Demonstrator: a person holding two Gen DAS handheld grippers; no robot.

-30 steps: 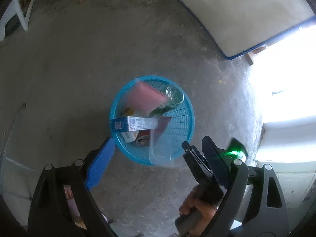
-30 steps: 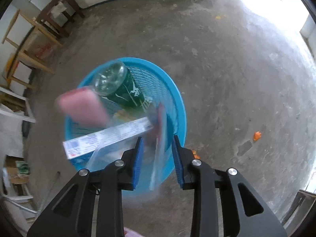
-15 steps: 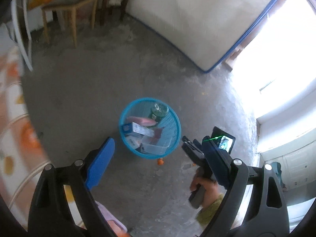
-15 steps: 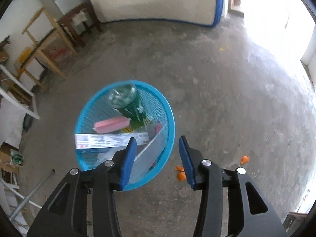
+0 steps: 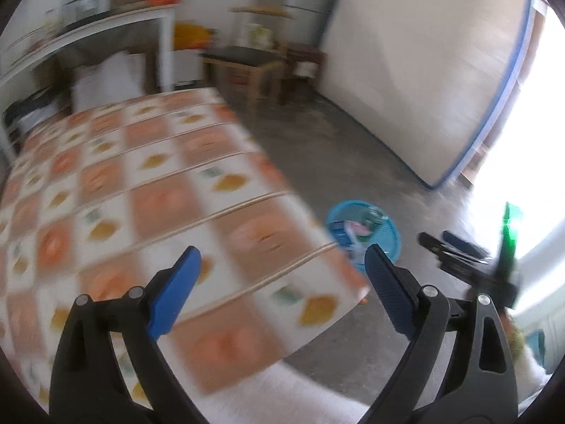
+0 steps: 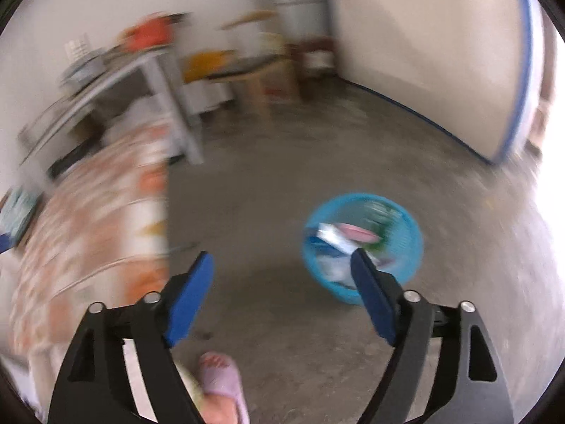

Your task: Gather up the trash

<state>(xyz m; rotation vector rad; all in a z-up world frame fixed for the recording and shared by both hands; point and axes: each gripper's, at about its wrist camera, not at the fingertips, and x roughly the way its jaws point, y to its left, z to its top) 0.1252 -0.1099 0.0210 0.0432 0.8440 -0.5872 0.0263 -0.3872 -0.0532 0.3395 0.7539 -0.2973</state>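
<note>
A: Where's the trash now?

B: In the blue basket (image 6: 363,243) on the floor, just off the desk (image 5: 148,190) corner. My left tongs (image 5: 282,289) gape empty; right tongs (image 6: 282,293) are spreading, nothing between, ready for more.

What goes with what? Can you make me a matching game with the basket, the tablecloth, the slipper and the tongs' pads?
Things:
1. basket
2. tablecloth
3. slipper
4. pads of the right tongs

Descriptions:
A. lilac, on a foot
B. dark blue, nothing between them
C. light blue, full of trash
D. orange and white squares

Pairs: 1-C, 2-D, 3-A, 4-B
</note>
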